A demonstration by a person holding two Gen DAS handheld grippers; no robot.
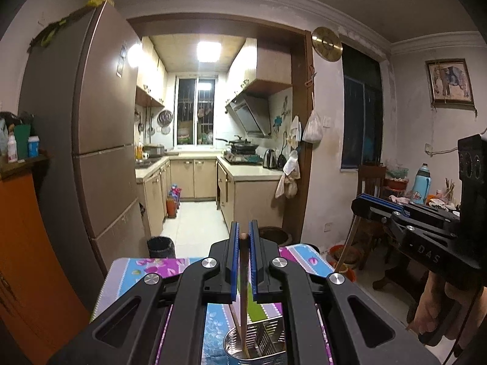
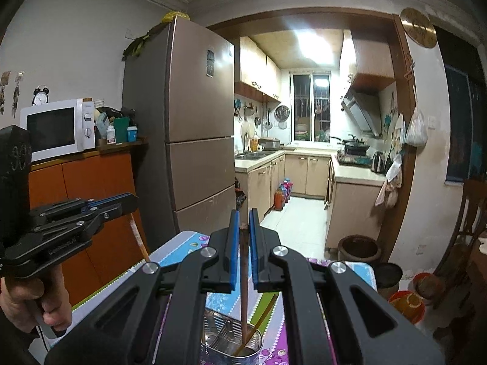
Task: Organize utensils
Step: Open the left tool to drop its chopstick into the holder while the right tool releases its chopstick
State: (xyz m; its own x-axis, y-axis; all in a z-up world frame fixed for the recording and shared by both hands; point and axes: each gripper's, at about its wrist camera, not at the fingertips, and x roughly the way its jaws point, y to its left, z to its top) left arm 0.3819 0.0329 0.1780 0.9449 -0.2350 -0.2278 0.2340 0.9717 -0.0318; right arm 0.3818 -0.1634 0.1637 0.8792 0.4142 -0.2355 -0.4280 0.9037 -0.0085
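My left gripper is shut on a brown chopstick that hangs upright, its lower end inside the metal utensil holder on the floral tablecloth. My right gripper is shut on another brown chopstick, its lower end also inside the holder. A second stick leans in the holder. The right gripper shows at the right of the left wrist view, holding its chopstick. The left gripper shows at the left of the right wrist view.
The small table has a floral cloth. A tall brown fridge and an orange cabinet with a microwave stand at the left. The kitchen lies ahead. A chair and a cluttered side table are at the right.
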